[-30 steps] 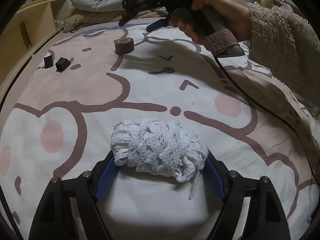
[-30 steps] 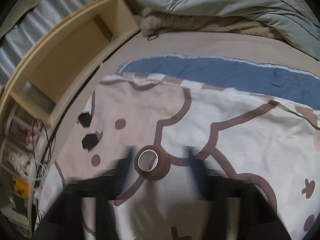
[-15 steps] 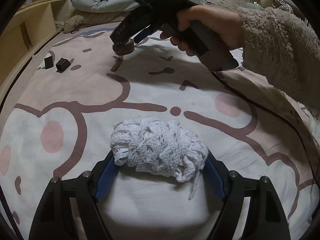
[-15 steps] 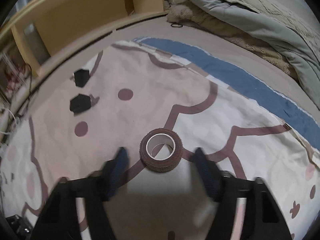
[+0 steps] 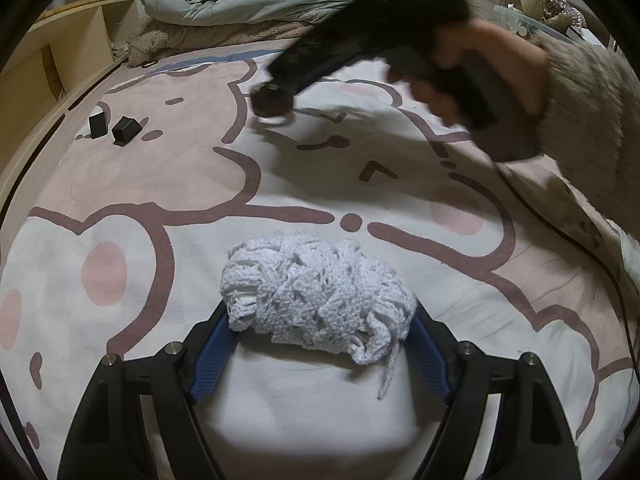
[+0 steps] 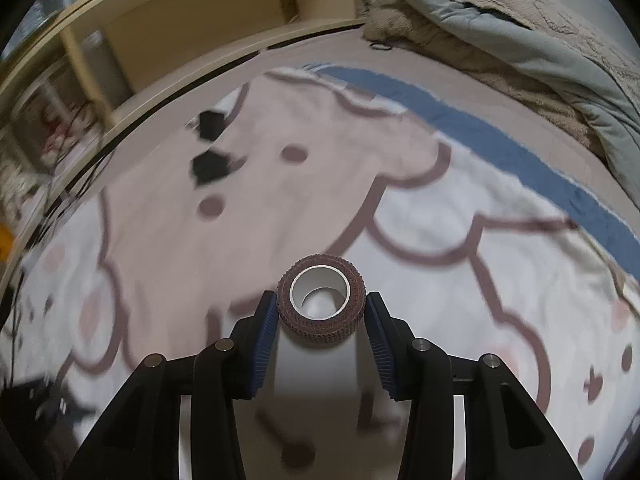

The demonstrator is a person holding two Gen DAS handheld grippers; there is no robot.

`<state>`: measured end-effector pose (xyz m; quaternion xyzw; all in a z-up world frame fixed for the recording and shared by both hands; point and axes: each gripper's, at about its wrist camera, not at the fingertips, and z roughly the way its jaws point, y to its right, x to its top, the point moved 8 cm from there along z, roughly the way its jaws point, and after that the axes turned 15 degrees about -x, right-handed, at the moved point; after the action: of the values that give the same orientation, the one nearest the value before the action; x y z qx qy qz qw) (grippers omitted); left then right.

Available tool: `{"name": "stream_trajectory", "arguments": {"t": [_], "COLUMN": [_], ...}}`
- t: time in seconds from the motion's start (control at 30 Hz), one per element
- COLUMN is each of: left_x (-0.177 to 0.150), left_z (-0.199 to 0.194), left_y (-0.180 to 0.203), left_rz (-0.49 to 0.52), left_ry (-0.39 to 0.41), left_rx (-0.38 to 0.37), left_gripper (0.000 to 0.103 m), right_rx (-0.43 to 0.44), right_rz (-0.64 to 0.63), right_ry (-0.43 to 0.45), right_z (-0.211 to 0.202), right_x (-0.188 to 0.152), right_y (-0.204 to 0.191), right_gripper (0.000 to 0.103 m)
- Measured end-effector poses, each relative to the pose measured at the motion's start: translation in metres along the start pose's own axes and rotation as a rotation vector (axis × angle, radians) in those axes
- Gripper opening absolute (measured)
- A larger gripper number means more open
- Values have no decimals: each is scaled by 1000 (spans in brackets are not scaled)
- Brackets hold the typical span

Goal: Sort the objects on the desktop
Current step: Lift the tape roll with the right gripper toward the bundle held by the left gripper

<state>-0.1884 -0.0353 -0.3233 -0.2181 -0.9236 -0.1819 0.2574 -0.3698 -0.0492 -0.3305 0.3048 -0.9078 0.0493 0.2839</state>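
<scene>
The right gripper [image 6: 321, 316] has just closed its fingers on the brown tape roll [image 6: 322, 305], while the left gripper [image 5: 320, 344] clasps the white knitted bundle [image 5: 316, 310] (resting on the bed). Neither is sorted yet; two black blocks [image 5: 118, 128] wait untouched.

Left gripper [image 5: 320, 340]: your blue pads flank the white crocheted bundle [image 5: 316, 300] at 6 o'clock.
Right gripper [image 5: 276, 98]: blurred at 12 o'clock, on the brown roll [image 5: 270, 103].
2 black blocks [image 5: 116, 128]: 10 o'clock.
</scene>
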Motion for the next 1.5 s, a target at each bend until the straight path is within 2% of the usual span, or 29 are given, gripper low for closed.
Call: {"name": "stream_trajectory", "arguments": {"t": [0.37,0.63,0.77,0.83,0.93,1.03,1.17,1.5], "left_x": [1,6,7,9,9,10,14,28], "left_z": [0,-5,-14,-19,-26,-31,-29,-14], "left_y": [4,8,12,14,19,26,34,60], "left_rz": [9,14,-21,-35,-49,-61,-59,-64], "left_ry": [-11,-20,0,13,31,42,47,44], "left_rx": [23,51,20,11,-10,-43,-68,-171], "left_gripper": [80,75,75,75,75,75,75,75], "right_rx": [54,33,29,54,83,83,86,83], "right_rz": [-87,-128,-136,-126,-127,-188,-240,-255], "right_ry": [-91,-82,-73,-86,-127,-194,-222,-168], "right_z": [-55,-88,-96,-102,-116,-128,-134,-125], "right_x": [-87,-126,-136,-140,-151,-168,-185,-185], "right_y": [-15,-13,-15,-18,-22,-29,-40,-47], "right_gripper": [45,45,44,44,44,44,45,45]}}
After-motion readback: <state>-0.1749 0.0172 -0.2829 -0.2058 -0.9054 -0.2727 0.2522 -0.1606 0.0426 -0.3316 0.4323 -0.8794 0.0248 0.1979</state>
